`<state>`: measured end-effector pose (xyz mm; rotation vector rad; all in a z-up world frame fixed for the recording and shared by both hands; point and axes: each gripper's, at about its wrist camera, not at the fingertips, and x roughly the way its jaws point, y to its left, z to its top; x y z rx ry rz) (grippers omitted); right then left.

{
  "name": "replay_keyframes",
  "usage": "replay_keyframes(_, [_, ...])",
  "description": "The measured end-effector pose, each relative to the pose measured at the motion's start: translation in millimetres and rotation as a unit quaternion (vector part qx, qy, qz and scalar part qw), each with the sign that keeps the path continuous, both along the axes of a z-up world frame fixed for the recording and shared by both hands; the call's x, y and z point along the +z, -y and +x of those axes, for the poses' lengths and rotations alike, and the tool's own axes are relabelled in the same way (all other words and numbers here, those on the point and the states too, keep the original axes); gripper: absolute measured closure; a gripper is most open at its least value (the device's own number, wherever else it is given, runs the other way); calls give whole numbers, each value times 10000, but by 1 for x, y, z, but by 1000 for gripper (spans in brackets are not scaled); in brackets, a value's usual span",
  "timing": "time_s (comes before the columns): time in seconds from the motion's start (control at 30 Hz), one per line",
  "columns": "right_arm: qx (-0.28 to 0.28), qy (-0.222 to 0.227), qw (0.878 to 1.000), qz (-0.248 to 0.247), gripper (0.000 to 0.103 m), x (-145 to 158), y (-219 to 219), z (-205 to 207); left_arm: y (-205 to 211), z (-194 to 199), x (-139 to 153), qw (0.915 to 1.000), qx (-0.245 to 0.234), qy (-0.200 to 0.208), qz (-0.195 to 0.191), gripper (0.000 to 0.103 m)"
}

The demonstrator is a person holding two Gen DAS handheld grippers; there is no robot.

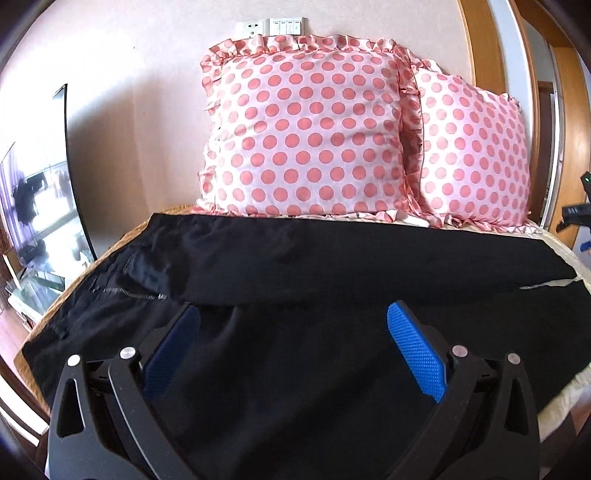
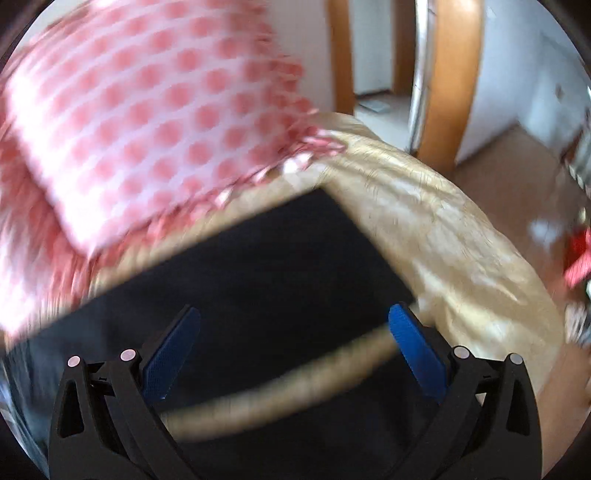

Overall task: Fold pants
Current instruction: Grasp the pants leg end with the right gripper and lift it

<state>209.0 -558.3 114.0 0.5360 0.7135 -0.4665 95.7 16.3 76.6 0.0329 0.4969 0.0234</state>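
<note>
Over flat black pants (image 1: 332, 258), both hand-held grippers gape empty.

No readable text, brand or number anywhere. Small black device (image 1: 576, 212) at the right edge of the left wrist view carries a few pale characters, too small to make out. White wall switch plate (image 1: 288, 26) above the pillows has tiny marks on its rockers, illegible. Right wrist view motion-blurred, no lettering visible.
</note>
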Motion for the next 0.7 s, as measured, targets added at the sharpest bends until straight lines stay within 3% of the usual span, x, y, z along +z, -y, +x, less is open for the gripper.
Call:
replay_keyframes(0.1, [-312, -95, 9993, 194, 1, -7, 30, 41, 0, 13, -2, 9997, -150, -44, -177, 2])
replay_keyframes(0.17, [-344, -286, 9982, 388, 7, -17, 42, 66, 2, 20, -6, 9996, -162, -98, -189, 2])
replay_keyframes(0.23, [-345, -351, 9973, 545, 25, -26, 48, 84, 2, 25, -9, 9997, -146, -118, -137, 2])
replay_keyframes(0.3, [-363, -308, 9973, 563, 34, -32, 48, 96, 3, 29, -13, 9998, -144, -135, -95, 2])
replay_keyframes(0.47, [-401, -314, 9987, 55, 38, -33, 43, 115, 3, 37, -19, 9994, -231, -245, -127, 2])
replay_keyframes(0.67, [-418, -488, 9969, -446, 63, -42, 33, 121, 4, 43, -22, 9986, -316, -395, -143, 2])
replay_keyframes(0.7, [-452, -519, 9962, -531, 72, -42, 31, 118, 4, 43, -23, 9986, -315, -407, -141, 2])
